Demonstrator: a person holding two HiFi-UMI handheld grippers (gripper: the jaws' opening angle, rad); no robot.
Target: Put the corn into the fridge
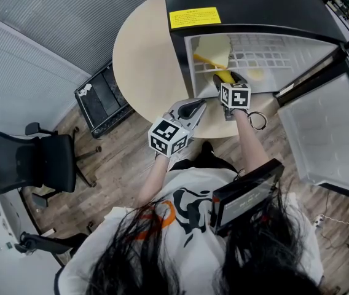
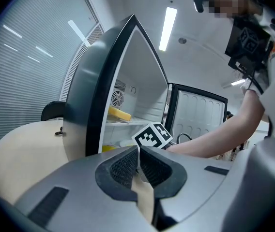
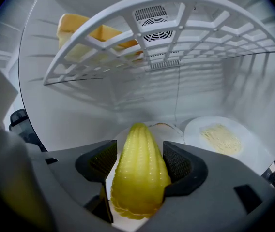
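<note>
A yellow corn cob (image 3: 140, 173) lies tip-forward between the jaws of my right gripper (image 3: 140, 161), low inside the black mini fridge (image 1: 242, 5). It rests over a white plate (image 3: 174, 129) on the fridge floor. There is a gap on the left pad's side and the right pad sits just against the cob, so the jaws stand open. From the head view the right gripper (image 1: 228, 80) reaches into the fridge with the corn (image 1: 223, 76) at its tips. My left gripper (image 1: 196, 108) hangs over the table edge outside the fridge, shut and empty (image 2: 138, 161).
A cheese wedge (image 3: 79, 30) sits on the upper white rack (image 3: 176, 28). A plate with pale food (image 3: 222, 139) lies to the right of the corn. The fridge door (image 1: 322, 134) hangs open at right. The fridge stands on a round beige table (image 1: 144, 60); an office chair (image 1: 33, 158) and a black crate (image 1: 101, 100) are on the floor.
</note>
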